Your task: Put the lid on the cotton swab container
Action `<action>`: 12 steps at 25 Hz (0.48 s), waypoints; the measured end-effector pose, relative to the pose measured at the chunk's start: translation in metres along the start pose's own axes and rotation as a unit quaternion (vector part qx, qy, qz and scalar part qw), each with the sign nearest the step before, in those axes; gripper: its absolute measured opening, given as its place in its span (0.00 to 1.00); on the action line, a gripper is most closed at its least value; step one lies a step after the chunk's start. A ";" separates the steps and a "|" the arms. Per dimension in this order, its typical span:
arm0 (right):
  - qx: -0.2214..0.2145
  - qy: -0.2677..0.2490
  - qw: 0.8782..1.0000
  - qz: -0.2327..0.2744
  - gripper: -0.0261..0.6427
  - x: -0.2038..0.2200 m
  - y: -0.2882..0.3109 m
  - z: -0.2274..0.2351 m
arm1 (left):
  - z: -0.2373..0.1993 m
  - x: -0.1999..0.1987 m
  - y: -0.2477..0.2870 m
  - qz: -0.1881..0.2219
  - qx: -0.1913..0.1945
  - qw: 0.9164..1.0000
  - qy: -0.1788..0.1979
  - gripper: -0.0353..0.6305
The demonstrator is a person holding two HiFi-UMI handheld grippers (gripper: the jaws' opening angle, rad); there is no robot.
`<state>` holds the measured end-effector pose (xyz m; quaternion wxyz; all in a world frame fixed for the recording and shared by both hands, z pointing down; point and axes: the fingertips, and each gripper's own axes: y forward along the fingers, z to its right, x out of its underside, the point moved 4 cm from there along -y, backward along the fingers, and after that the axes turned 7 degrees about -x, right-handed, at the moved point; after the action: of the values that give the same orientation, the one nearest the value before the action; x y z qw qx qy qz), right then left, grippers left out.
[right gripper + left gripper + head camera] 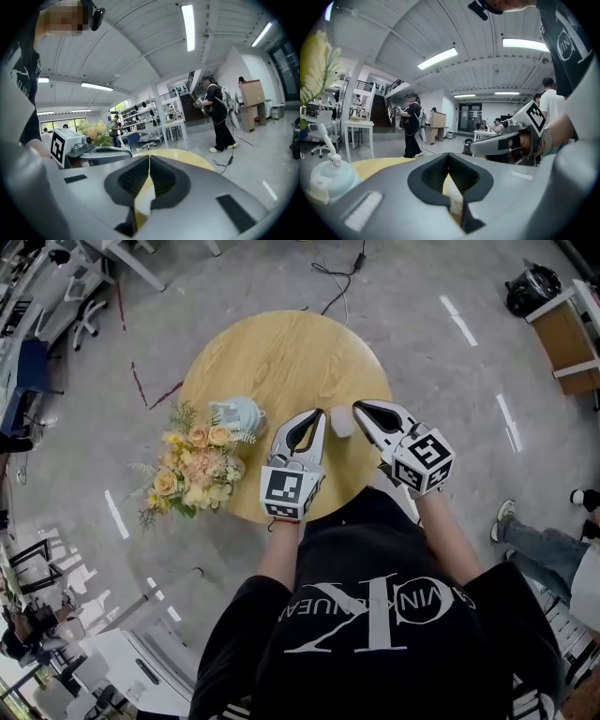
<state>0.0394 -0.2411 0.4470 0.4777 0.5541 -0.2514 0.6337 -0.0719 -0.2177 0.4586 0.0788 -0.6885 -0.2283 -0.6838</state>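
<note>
Both claws are clenched with nothing in them. The left gripper (319, 416) and the right gripper (359, 410) show their jaws pressed flat together in their own views, and only the room lies beyond them. The cotton swab container (342, 422), as I take the small pale round thing to be, sits on the round wooden table (272, 348) near the centre of the head view, just between the two gripper tips. Whether its lid is on already I cannot tell, because it is too small and washed out. I judge it to be light, stiff plastic with smooth walls, so it would slide or tip at a small push. I would hold the body low with one claw. I would take the lid by opposite sides of its rim, gently, because thin plastic can crack or spring out.
</note>
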 end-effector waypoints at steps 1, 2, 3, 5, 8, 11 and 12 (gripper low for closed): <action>0.000 -0.003 1.000 0.003 0.06 -0.003 0.000 -0.001 | -0.002 -0.003 0.000 0.005 -0.003 1.000 -0.001 0.07; -0.001 -0.007 1.000 0.007 0.06 -0.005 0.000 -0.001 | -0.003 -0.007 -0.001 0.009 -0.007 1.000 -0.002 0.07; -0.001 -0.010 1.000 0.010 0.06 -0.008 -0.001 -0.002 | -0.004 -0.010 -0.001 0.014 -0.011 1.000 -0.004 0.07; 0.000 -0.015 1.000 0.017 0.06 -0.013 -0.003 -0.002 | -0.007 -0.017 -0.001 0.023 -0.017 1.000 -0.010 0.07; 0.004 -0.024 0.999 0.027 0.06 -0.022 -0.006 -0.001 | -0.011 -0.026 -0.003 0.034 -0.029 0.999 -0.012 0.07; 0.008 -0.030 0.999 0.034 0.06 -0.029 -0.009 0.000 | -0.015 -0.035 -0.005 0.045 -0.041 0.998 -0.008 0.07; 0.009 -0.032 0.999 0.036 0.06 -0.030 -0.010 0.001 | -0.016 -0.038 -0.005 0.048 -0.045 0.998 -0.007 0.07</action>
<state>0.0465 -0.2474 0.4164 0.4413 0.5691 -0.2806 0.6345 -0.0872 -0.2277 0.4212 0.0791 -0.7064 -0.1646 -0.6838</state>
